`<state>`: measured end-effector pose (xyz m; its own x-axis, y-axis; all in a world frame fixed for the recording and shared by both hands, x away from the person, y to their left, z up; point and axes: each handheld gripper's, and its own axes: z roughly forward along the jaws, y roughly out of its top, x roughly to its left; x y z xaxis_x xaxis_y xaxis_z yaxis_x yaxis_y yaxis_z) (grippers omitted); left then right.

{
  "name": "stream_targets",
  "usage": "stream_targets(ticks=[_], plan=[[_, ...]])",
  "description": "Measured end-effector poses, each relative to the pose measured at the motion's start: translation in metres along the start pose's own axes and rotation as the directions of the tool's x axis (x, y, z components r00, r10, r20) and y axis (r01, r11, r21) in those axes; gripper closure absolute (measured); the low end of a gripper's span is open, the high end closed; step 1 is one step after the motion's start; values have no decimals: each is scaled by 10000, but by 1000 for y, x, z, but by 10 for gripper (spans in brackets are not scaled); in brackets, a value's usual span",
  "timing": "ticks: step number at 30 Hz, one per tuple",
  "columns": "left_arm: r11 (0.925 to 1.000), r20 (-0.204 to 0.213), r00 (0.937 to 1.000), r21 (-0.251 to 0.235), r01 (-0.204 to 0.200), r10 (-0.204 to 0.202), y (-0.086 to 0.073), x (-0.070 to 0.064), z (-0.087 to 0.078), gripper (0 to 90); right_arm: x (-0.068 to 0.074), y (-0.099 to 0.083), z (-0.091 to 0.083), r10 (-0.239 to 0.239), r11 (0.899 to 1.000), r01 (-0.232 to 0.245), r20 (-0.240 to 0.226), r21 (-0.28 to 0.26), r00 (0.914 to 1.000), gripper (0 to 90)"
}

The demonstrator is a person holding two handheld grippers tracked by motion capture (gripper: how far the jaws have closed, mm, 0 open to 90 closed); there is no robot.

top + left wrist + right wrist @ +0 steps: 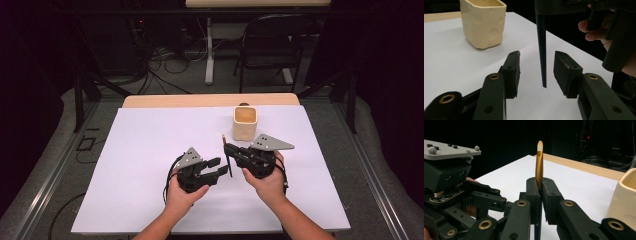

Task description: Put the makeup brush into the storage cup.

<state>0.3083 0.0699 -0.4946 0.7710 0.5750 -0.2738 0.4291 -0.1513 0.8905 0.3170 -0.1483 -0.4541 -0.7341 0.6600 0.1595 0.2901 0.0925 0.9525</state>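
My right gripper (229,149) (539,182) is shut on a thin brush (228,162) (539,162) and holds it upright. The brush has a pale tip on top, a gold ferrule and a dark tapering handle (542,50) that points down, ending just above the white table cover (150,150). My left gripper (217,167) (537,53) is open, one jaw on each side of the handle's lower end, and neither jaw touches it. A cream square cup (245,123) (482,22) (624,200) stands upright just behind the grippers.
The white cover spreads wide to the left and right of the hands. A strip of wooden tabletop (210,100) shows at the far edge. Beyond it stand a black folding chair (272,45), a table leg and floor cables.
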Motion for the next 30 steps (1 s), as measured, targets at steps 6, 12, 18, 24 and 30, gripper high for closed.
stream_targets(ticks=[6,12,18,24,30], plan=[[9999,105,9999,-3,119,-119,1,0,0,613,2,0,2,-17,9999,18,38,-152,10000,839],[9993,125,9993,-102,352,-351,2,1,-1,637,4,1,2,-37,10000,37,-129,-46,9999,840],[9981,263,9979,-154,591,-587,2,2,-1,662,7,0,4,-53,10000,52,-90,-83,9999,839],[9963,336,9959,-187,844,-837,2,2,-1,703,9,-1,6,0,9999,-2,-184,-133,9998,839],[9932,486,9920,28,1164,-1164,3,3,-3,771,10,-1,7,-2,9999,-1,-243,-111,9997,839]])
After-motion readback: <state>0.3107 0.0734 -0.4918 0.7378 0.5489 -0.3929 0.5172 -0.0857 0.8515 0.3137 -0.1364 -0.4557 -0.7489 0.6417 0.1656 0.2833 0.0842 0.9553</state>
